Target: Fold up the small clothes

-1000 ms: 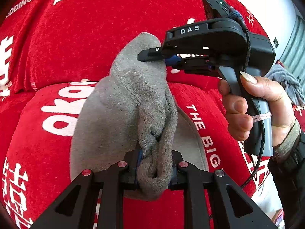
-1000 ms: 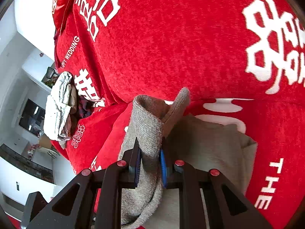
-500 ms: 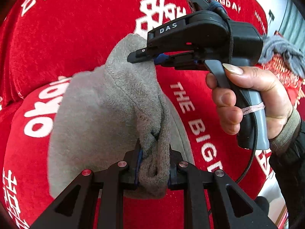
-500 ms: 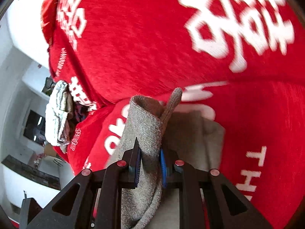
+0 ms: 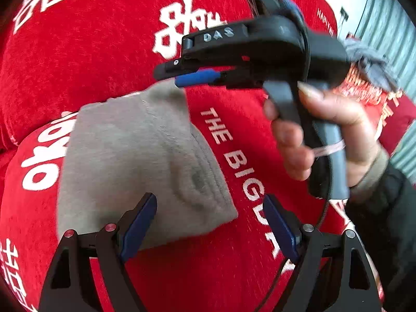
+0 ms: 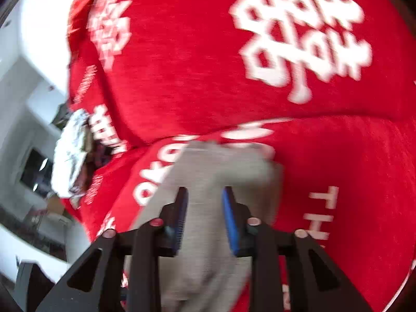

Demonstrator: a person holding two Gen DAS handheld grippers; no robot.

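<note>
grey sock point(image 5: 140, 161) flat on red cover point(image 5: 78, 59), left gripper point(image 5: 208, 223) just opened wide at 6 o'clock, right gripper point(image 6: 204, 213) just opened, pads clear of sock

Left tongs point(image 5: 209, 223): jaws spread wide, just opened, blue pads apart, nothing pressed between them; pointing steeply downward. Right tongs point(image 5: 169, 74), seen side-on from left wrist view: jaws just opened, part-way apart, blue pad visible beneath black finger. Right hand point(image 5: 327, 135) wrapped around pistol-style handle, forefinger on trigger, dark sleeve at wrist. Right wrist view: right tongs point(image 6: 204, 215) with pads apart, pressing on nothing.
</note>
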